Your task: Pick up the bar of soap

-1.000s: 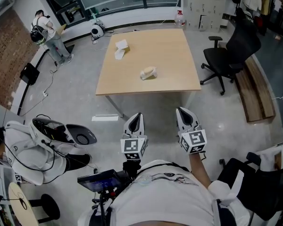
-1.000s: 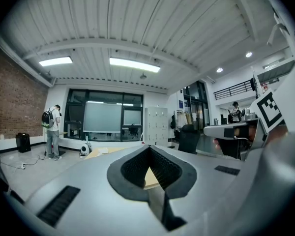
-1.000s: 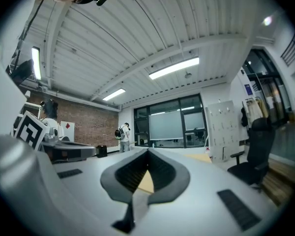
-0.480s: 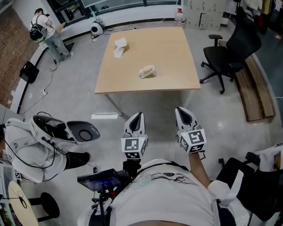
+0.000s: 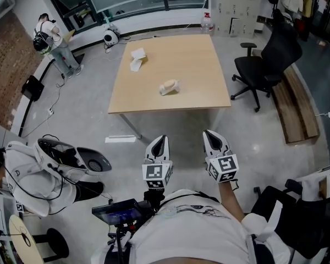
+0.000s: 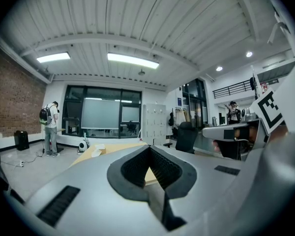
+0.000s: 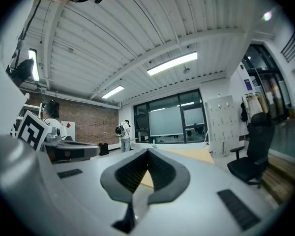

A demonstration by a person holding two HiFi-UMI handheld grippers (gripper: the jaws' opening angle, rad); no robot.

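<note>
- Pale bar of soap (image 5: 169,87) lies on the bench (image 5: 198,70) in the head view, well apart from left gripper (image 5: 159,139) and right gripper (image 5: 211,135).
- Left gripper view: jaws closed together, empty.
- Right gripper view: jaws closed, empty.

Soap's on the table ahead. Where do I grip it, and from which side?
Take the bar of soap across its narrower width at mid-length, coming down from above over the near edge of the table. It lies flat, long axis roughly left to right, so that likely grips best. The left gripper and right gripper are shut; open one first.
</note>
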